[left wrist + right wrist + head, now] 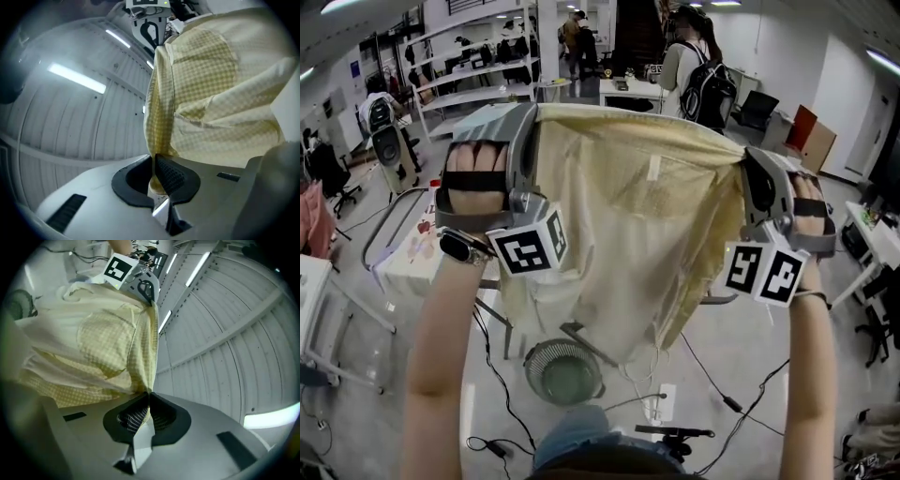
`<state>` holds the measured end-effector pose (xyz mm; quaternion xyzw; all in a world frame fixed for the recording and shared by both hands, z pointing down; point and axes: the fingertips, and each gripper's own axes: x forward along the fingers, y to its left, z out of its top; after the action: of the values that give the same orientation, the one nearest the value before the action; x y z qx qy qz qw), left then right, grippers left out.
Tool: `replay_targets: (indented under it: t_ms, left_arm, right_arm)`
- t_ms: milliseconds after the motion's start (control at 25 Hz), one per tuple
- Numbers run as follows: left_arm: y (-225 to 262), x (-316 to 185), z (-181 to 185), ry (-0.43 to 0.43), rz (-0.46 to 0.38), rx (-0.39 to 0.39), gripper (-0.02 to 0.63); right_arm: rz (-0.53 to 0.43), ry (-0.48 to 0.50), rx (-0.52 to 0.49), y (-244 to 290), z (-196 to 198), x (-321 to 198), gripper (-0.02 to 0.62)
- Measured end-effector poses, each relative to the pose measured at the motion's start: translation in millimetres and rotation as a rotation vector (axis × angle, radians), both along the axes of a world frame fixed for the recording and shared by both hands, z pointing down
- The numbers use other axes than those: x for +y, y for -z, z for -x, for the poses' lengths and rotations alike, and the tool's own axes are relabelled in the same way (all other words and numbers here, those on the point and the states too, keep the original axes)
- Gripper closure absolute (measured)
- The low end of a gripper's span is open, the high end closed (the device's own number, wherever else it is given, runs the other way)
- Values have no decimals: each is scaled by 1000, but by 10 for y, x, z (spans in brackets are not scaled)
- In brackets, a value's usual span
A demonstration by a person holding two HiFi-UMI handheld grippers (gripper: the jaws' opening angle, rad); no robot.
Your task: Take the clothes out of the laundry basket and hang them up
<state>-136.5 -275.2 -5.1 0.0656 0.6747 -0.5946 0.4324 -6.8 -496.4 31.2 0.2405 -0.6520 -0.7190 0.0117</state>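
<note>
Where both jaws pinch, thin yellow-checked cloth (628,216) bunches.

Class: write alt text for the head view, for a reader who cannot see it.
The left claw and right claw each grip a top corner of a pale yellow checked garment, holding it spread in the air. A round mesh basket stands on the floor below.

Left gripper (154,174) jaws clamp the yellow checked garment (206,93).
</note>
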Motion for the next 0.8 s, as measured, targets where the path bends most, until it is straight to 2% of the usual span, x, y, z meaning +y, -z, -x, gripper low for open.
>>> replay_targets:
  t_ms: [320,400,520,680,800]
  left_arm:
    - [177,-281,521,86,281,-161,589]
    - [170,-392,700,102,327,-183,590]
    - [209,-522,1052,123,376,-179,589]
    - [305,-683,1509,149,418,-177,591]
    - [339,-792,1792,189,419,-184,591]
  right_arm:
    - [-190,-93,91,159,473,-237,580]
    - [-198,-113,123,145,661,-362,580]
    - [-197,-128,161,216,976,-468,580]
    - [-282,-200,184,420,1359,-605,580]
    - [-343,-252,194,463,1598,-703,580]
